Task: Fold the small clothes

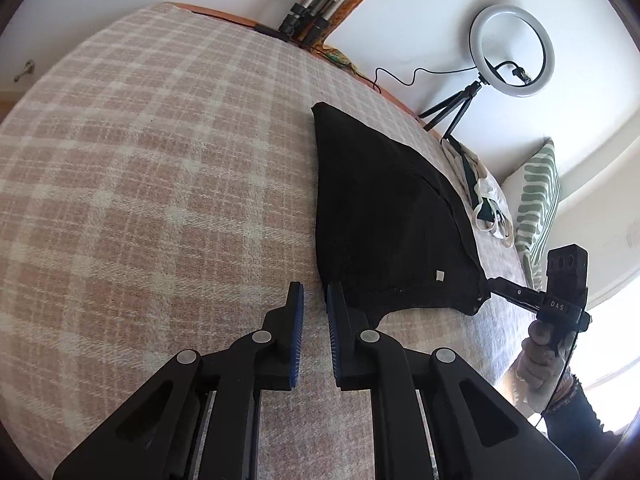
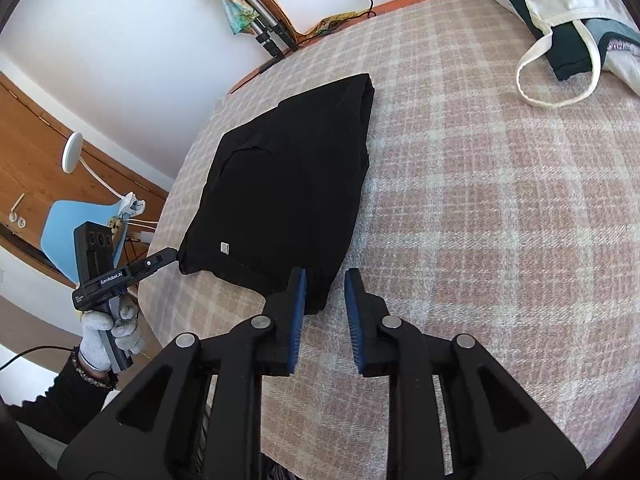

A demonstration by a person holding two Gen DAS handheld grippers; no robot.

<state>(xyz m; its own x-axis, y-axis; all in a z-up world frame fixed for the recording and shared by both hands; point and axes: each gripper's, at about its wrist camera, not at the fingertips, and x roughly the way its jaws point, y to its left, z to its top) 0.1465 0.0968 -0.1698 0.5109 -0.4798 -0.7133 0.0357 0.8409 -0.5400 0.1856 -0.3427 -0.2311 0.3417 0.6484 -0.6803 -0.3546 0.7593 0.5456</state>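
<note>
Left gripper [image 1: 315,300]: my fingers slightly parted, beside the garment's near corner.
Right gripper [image 2: 325,286]: parted, at the other corner.
Black garment [image 2: 288,184]: folded on the plaid blanket [image 2: 500,220].

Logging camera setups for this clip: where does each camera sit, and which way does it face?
Left wrist: on the left gripper, looking along its open fingers at the black garment on the plaid blanket; the right gripper and gloved hand show.
Right wrist: on the right gripper, facing the garment from its other near corner; the left gripper shows.
Shared: garment, blanket, both grippers.
</note>
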